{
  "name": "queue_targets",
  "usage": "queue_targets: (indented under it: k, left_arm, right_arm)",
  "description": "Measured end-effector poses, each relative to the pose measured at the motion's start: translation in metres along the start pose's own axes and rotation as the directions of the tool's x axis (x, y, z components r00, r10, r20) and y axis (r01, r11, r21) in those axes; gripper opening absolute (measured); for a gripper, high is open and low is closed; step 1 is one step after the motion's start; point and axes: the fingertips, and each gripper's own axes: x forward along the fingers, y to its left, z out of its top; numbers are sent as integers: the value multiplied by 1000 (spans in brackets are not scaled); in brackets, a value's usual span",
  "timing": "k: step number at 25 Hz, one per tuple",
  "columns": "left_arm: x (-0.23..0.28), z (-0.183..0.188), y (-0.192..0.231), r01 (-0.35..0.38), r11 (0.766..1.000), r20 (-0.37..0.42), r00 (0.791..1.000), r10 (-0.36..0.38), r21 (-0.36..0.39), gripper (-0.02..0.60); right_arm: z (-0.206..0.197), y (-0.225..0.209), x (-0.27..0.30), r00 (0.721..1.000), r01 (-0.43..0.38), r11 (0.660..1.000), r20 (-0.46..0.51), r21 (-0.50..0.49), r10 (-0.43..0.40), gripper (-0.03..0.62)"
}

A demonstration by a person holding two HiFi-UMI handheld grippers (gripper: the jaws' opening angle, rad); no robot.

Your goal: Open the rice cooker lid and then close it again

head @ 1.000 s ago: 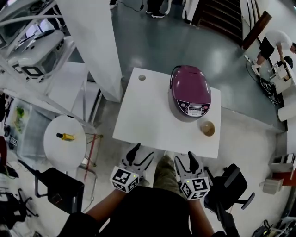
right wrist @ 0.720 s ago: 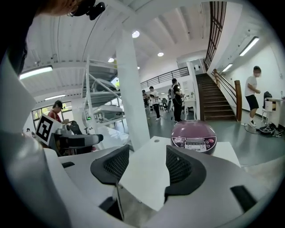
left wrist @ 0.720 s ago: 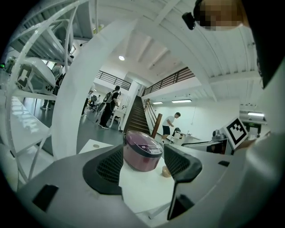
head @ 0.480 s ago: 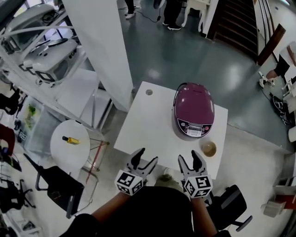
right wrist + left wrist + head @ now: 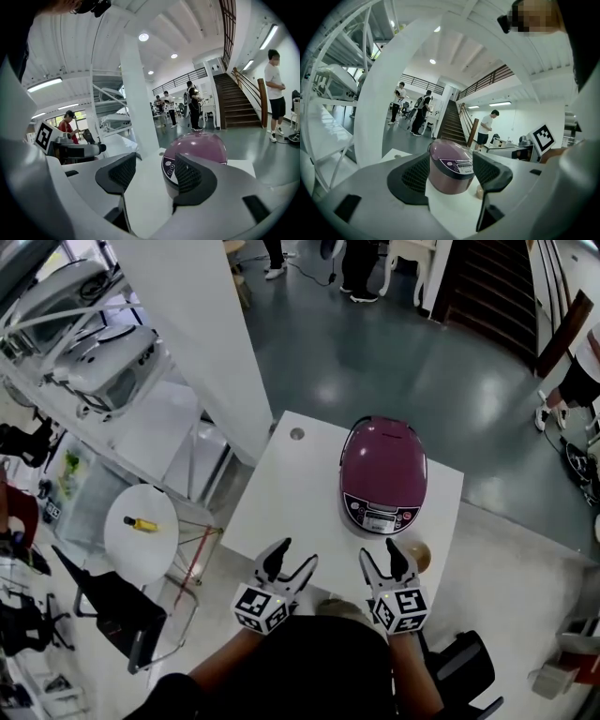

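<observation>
A purple rice cooker (image 5: 383, 473) with a silver control panel stands lid down on the right half of a white table (image 5: 281, 498). It also shows in the left gripper view, rice cooker (image 5: 450, 165), and in the right gripper view, rice cooker (image 5: 206, 147). My left gripper (image 5: 285, 564) hangs open over the table's near edge, well short of the cooker. My right gripper (image 5: 385, 564) is open too, just in front of the cooker's panel. Neither holds anything.
A small tan bowl (image 5: 418, 555) sits on the table by the cooker's front right. A round hole (image 5: 297, 434) marks the table's far left corner. A white pillar (image 5: 187, 324) rises at the left, with a round side table (image 5: 141, 529) and a black chair (image 5: 122, 615) nearby. People stand across the hall.
The view has drawn closer to the table. Both grippers have moved forward from over the floor to the table's near edge, still open.
</observation>
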Motion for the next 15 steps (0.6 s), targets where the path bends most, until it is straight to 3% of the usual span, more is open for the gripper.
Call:
queue_targets:
  k: [9, 15]
  left_arm:
    - [21, -5, -8, -81, 997, 9, 997, 81, -20, 264]
    - [30, -1, -10, -55, 998, 1, 998, 55, -37, 264]
  right_arm:
    - [2, -53, 26, 998, -51, 998, -44, 19, 52, 227]
    - [0, -64, 49, 995, -45, 998, -83, 40, 48, 225]
